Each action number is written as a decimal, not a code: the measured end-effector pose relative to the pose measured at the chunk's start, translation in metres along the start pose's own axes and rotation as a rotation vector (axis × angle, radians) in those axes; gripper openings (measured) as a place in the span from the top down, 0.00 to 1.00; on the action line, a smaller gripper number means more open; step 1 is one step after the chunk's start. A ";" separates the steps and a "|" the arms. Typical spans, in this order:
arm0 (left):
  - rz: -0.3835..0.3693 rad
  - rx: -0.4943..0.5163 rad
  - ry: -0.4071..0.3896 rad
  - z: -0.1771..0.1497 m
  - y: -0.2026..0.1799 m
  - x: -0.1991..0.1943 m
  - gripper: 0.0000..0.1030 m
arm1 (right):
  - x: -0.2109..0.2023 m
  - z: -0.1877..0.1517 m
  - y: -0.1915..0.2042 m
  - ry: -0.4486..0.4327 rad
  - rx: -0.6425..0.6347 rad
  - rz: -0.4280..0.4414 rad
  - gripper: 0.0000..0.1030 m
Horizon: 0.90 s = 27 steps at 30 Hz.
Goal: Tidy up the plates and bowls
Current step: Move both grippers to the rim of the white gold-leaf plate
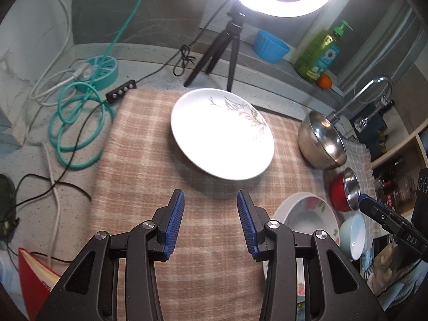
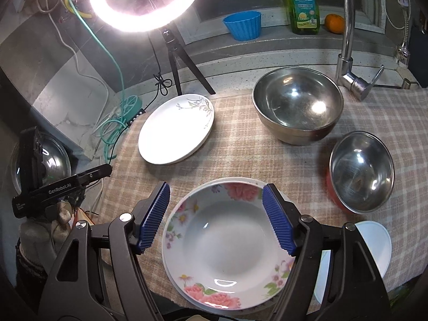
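While both my grippers hang empty, left gripper (image 1: 210, 223) and right gripper (image 2: 216, 220) jaws apart | floral plates (image 2: 227, 243) stacked | leaf plate (image 2: 176, 129), steel bowls (image 2: 297, 107) still loose, looks barely started

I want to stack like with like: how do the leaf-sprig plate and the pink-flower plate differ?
The leaf plate is flat and nearly plain white; the flower plate is deep, with blooms all round its rim. The leaf plate lies alone; the flower plate sits on another white dish. Both are round, upright, empty, on the checked cloth.
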<state>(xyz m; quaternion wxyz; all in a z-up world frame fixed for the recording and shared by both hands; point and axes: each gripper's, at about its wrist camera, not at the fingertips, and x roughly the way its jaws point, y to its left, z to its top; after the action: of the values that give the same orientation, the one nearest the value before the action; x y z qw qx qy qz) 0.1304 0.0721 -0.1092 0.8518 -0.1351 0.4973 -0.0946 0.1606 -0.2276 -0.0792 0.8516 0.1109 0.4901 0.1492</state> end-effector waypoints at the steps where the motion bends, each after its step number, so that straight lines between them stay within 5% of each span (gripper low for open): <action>1: 0.005 -0.004 -0.004 0.003 0.003 0.000 0.62 | 0.002 0.003 0.000 0.002 0.004 0.007 0.28; 9: -0.006 -0.036 -0.024 0.027 0.022 0.009 0.62 | 0.030 0.027 0.005 0.033 0.010 0.070 0.29; 13: -0.012 -0.043 -0.010 0.038 0.029 0.020 0.62 | 0.049 0.037 0.009 0.068 0.012 0.099 0.39; 27: -0.023 -0.055 0.056 0.072 0.046 0.071 0.62 | 0.120 0.063 0.003 0.160 0.061 0.090 0.52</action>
<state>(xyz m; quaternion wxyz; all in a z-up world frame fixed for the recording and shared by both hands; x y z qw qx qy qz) 0.2288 0.1041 -0.1484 0.8322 -0.1615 0.5219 -0.0945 0.2716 -0.1839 -0.1438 0.7983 0.1466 0.5554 0.1808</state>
